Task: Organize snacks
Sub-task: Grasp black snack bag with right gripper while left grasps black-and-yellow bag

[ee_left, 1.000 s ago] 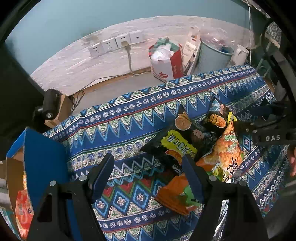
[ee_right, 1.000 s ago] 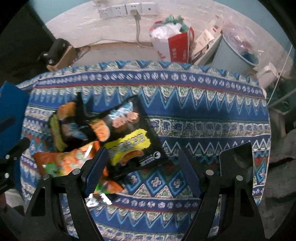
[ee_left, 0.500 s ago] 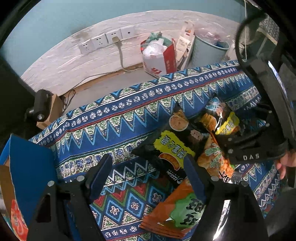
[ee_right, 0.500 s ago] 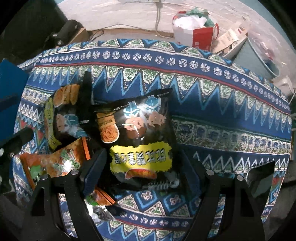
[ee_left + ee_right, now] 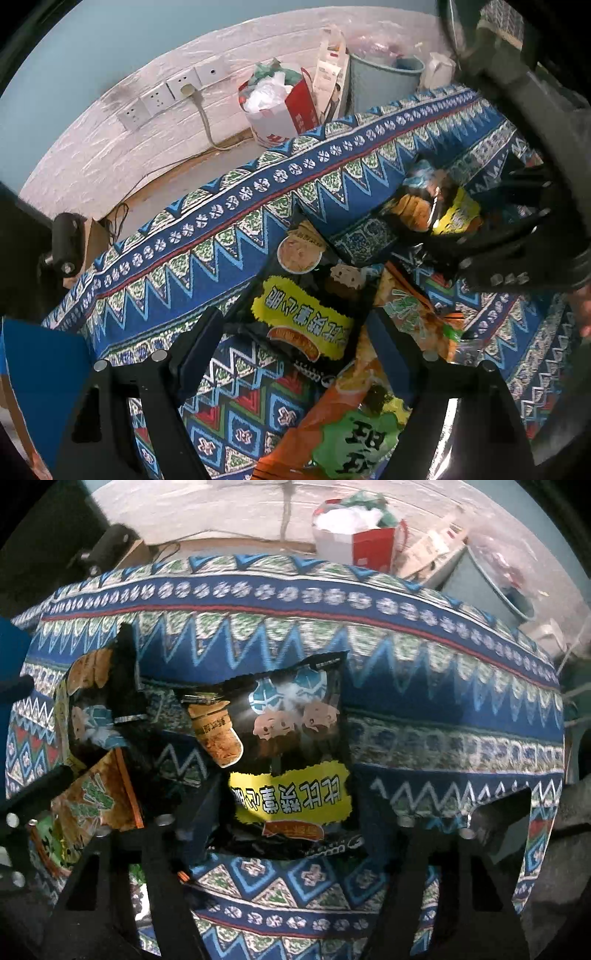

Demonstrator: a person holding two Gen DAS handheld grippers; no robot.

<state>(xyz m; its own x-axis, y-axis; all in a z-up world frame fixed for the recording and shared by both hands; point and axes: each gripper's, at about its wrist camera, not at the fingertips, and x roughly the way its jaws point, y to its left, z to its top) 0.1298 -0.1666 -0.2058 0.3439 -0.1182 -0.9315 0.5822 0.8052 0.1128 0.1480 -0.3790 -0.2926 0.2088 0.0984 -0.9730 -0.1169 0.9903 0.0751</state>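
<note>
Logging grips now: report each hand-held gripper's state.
Left hand-held gripper: open, nothing held.
Right hand-held gripper: jaws have just been closing, pads pressing the black snack bag.

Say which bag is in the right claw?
The black yellow-labelled bag; the right claw has just been closing on it. Its twin and the orange bag lie outside.

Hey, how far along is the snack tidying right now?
Nothing visibly put away: the blue box hides its inside. In hand: the right gripper has just been closing its jaws around one black snack bag; the open left gripper hovers over the second black bag. Left: both, plus the orange bag.
</note>
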